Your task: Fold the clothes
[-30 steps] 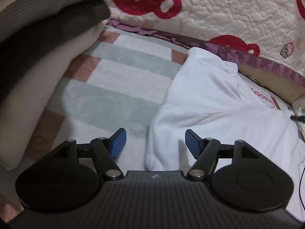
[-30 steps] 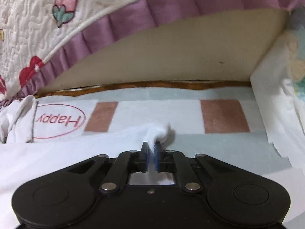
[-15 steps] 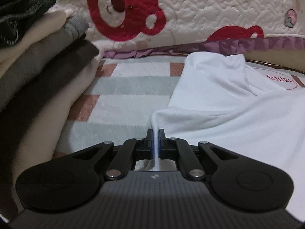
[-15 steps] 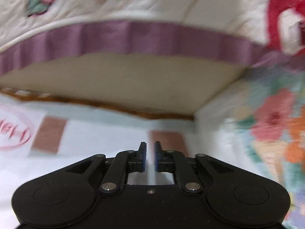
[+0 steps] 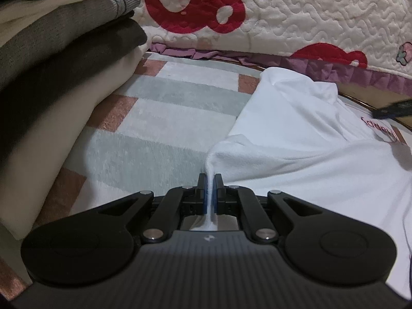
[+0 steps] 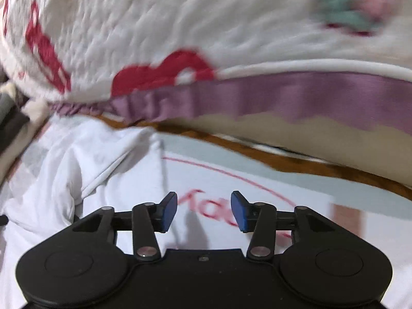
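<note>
Left gripper (image 5: 211, 184): jaws clamped on a pinched edge of the white garment (image 5: 303, 134), cloth running up between the blue pads. Right gripper (image 6: 204, 209): jaws apart and opening, nothing between them, poised over the red print (image 6: 206, 206) on the same garment; view is motion-blurred.

Garment lies crumpled on a checked blanket (image 5: 164, 118) with pale green, white and brown squares, 1 part folded over near the far edge. No containers in view.

Left of the blanket: a stack of folded clothes (image 5: 64, 51) in grey, dark brown and cream. Behind: a quilted cover (image 5: 296, 13) with red bear motifs and a purple frill (image 6: 296, 95), beige surface below the frill.
</note>
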`<state>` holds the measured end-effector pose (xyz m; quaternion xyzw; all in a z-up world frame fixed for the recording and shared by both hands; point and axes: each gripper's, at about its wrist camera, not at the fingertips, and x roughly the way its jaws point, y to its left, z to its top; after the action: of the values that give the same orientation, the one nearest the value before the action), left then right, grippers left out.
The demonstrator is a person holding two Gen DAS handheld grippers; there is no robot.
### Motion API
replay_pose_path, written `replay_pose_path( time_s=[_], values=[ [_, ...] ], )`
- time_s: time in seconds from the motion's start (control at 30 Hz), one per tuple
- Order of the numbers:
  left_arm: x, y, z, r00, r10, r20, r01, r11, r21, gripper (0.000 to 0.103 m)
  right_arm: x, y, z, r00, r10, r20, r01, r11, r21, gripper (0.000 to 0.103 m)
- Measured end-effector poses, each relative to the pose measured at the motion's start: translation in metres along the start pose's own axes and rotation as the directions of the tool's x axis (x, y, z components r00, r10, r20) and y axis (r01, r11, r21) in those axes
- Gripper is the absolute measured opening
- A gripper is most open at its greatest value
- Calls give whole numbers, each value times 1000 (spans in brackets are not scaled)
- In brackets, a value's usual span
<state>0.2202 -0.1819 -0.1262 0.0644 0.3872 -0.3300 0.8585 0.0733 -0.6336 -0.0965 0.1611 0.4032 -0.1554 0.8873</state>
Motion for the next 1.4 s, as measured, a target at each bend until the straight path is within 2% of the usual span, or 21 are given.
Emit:
replay_pose_path(
  time_s=[0.07, 0.2, 0.27, 0.3, 0.4, 0.43, 0.47, 0.5, 0.57, 0.6, 0.67, 0.73, 0.83, 0.97, 1.1, 1.17, 1.2, 1.3, 1.33, 1.4],
  values=[
    [-3, 4, -1, 1000, -19, 4, 19, 1000, -8, 4, 18, 15, 6, 1000, 11, -14, -11, 1000, -13, 52],
    [-5, 9, 0, 999, -41, 9, 41, 998, -38, 4, 34, 46, 11, 1000, 8, 19, -7, 998, -64, 53],
    [-6, 8, 0, 999, -36, 11, 37, 999, -32, 4, 44, 55, 12, 999, -31, 37, 33, 997, -76, 59],
    [-6, 6, 0, 999, -31, 12, 31, 999, -22, 4, 50, 58, 13, 997, -63, 47, 67, 995, -75, 67],
    [-9, 3, -2, 999, -25, 20, 25, 1000, 2, 4, 55, 64, 10, 993, -77, 86, 81, 996, -48, 71],
    [-11, 5, -2, 999, -32, 20, 32, 999, -2, 4, 55, 68, 10, 994, -57, 94, 63, 996, -61, 62],
    [-11, 7, -3, 999, -40, 17, 40, 999, -7, 4, 56, 72, 10, 994, -40, 102, 48, 996, -75, 48],
    [-11, 9, -3, 999, -47, 15, 47, 999, -14, 4, 55, 77, 14, 993, -48, 107, 58, 994, -94, 8],
    [-11, 13, -3, 998, -62, 14, 62, 997, -37, 4, 52, 85, 23, 991, -65, 121, 81, 988, -129, 5],
    [-11, 14, -3, 998, -66, 14, 67, 997, -44, 4, 45, 86, 30, 984, -77, 158, 97, 988, -123, 5],
    [-11, 14, -3, 998, -66, 16, 66, 997, -43, 4, 24, 92, 43, 965, -98, 242, 129, 985, -117, 5],
    [-10, 14, -2, 998, -63, 17, 64, 997, -43, 4, -3, 100, 52, 934, -116, 339, 163, 980, -115, 5],
    [-9, 13, -2, 998, -59, 17, 60, 997, -44, 4, -47, 111, 60, 869, -123, 479, 207, 970, -127, 5],
    [-6, 13, -2, 999, -44, 14, 45, 998, -37, 4, -107, 126, 58, 775, -74, 627, 229, 959, -170, 5],
    [-2, 10, -3, 999, -30, 12, 31, 999, -38, 4, -158, 140, 54, 686, -18, 727, 232, 953, -196, 5],
    [-1, 8, -3, 1000, -28, 12, 29, 999, -31, 4, -178, 147, 56, 658, 17, 753, 233, 946, -225, 5],
    [0, 8, -2, 1000, -27, 12, 27, 999, -30, 5, -186, 153, 56, 651, 43, 758, 227, 941, -249, 5],
    [2, 12, -2, 1000, -30, 1, 30, 997, -66, 5, -217, 164, 40, 650, 152, 744, 162, 929, -331, 5],
    [3, 16, -1, 999, -41, -4, 41, 995, -93, 5, -223, 168, 27, 660, 188, 728, 138, 921, -364, 5],
    [5, 24, 0, 998, -64, -13, 62, 987, -146, 6, -235, 175, -9, 695, 254, 672, 77, 904, -420, 5]
  ],
)
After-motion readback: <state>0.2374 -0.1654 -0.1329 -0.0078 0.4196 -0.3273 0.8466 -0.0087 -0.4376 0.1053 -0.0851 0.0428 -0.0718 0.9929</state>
